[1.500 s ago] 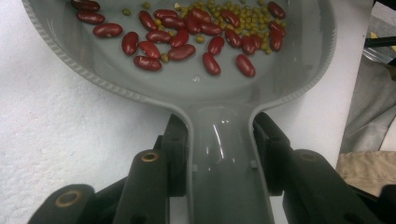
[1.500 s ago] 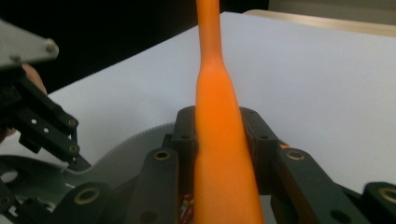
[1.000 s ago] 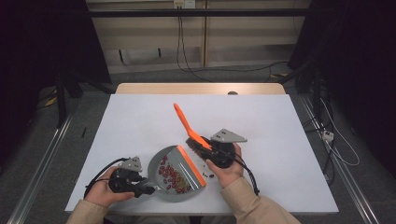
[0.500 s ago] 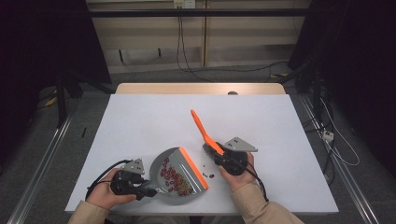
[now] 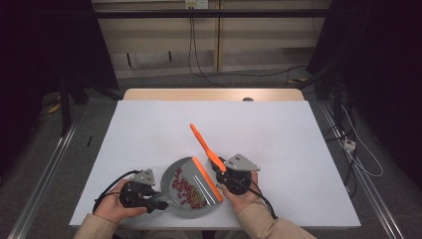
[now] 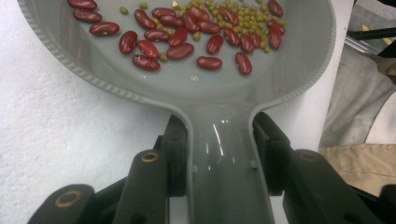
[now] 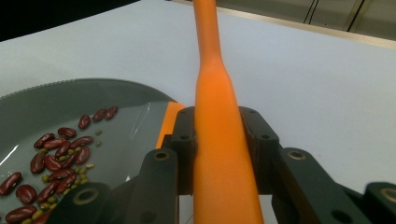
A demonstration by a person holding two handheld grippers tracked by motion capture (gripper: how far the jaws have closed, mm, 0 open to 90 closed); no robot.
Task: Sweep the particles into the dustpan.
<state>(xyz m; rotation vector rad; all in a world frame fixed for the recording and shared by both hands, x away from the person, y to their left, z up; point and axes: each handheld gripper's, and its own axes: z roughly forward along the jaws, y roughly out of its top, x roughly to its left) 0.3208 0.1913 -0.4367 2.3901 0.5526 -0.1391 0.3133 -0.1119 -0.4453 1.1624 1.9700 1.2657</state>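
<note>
A grey dustpan [image 5: 172,174] lies near the table's front edge, holding several red kidney beans [image 5: 186,190] and small green beans [image 6: 219,11]. My left gripper [image 5: 158,203] is shut on the dustpan's handle [image 6: 223,154], one jaw on each side of it. An orange brush has its head [image 5: 206,178] against the pan's open right side. Its handle [image 5: 203,142] slants up and away to the left. My right gripper [image 5: 220,173] is shut on that handle [image 7: 218,140] just above the head.
The white table [image 5: 278,134] stretches bare beyond and to both sides of the pan. Its front edge [image 5: 298,225] runs just behind both hands. A sleeve [image 6: 359,98] lies at the right of the left gripper view.
The right gripper swung the brush out to the right, then back left against the pan's mouth. The handle tip has dropped lower. The left gripper and pan have barely moved.
</note>
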